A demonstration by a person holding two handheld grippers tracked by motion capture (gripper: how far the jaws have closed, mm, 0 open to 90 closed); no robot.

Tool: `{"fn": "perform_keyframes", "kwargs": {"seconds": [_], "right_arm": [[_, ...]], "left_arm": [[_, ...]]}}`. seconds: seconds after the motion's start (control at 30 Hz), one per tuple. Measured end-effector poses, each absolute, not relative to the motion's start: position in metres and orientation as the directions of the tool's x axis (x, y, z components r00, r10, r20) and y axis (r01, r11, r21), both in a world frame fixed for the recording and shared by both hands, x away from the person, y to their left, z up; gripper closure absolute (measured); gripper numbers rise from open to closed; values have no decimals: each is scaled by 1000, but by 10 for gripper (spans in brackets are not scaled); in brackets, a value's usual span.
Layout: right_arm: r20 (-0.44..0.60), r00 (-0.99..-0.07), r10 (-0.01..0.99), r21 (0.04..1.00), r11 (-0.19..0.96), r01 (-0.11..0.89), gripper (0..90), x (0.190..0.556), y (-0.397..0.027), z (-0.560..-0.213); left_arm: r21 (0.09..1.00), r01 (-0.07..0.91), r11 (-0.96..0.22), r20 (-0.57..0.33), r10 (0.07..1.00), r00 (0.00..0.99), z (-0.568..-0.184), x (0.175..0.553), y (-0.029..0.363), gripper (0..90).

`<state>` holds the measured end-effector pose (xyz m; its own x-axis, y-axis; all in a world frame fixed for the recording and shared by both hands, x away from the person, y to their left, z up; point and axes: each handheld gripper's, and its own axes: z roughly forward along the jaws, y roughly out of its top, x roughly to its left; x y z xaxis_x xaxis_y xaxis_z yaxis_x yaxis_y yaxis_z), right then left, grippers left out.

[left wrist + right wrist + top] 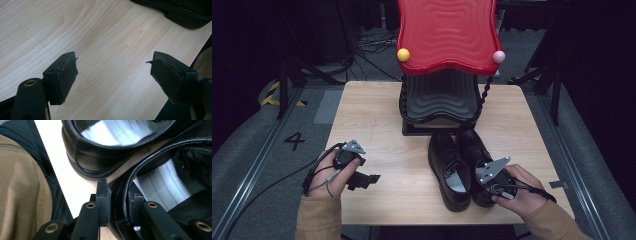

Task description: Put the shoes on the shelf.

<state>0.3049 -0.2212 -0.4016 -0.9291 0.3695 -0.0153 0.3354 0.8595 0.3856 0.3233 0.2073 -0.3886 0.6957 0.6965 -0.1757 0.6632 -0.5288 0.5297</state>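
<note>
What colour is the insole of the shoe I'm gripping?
Light grey with fine stripes, clearest in the right gripper view.

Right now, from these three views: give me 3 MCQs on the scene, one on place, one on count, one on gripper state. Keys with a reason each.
1. Where do the black shoes stand?
A. on the red shelf
B. on the table in front of the rack
C. on the floor

2. How many balls sit at the red shelf's front corners?
A. two
B. four
C. none

3. What is the right gripper doing?
A. hanging open over bare wood
B. holding a ball
C. jaws astride the rim of the right shoe's heel

Key:
1 B: both shoes stand on the wooden table, toes toward the rack.
2 A: one yellow ball, one pink ball.
3 C: right gripper view shows one jaw outside the right shoe, one inside.
</note>
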Motion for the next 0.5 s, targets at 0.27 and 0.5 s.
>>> {"fn": "perform_keyframes", "kwargs": {"seconds": [0.27,0.5], "right_arm": [[-1,-921,389,390,849,358,760,303,-221,-407],[18,-911,412,399,832,385,734,303,-221,-404]], "left_arm": [[530,662,-529,-176,695,697,-388,323,208,218],[529,663,-530,-176,696,696,-388,323,208,218]]}}
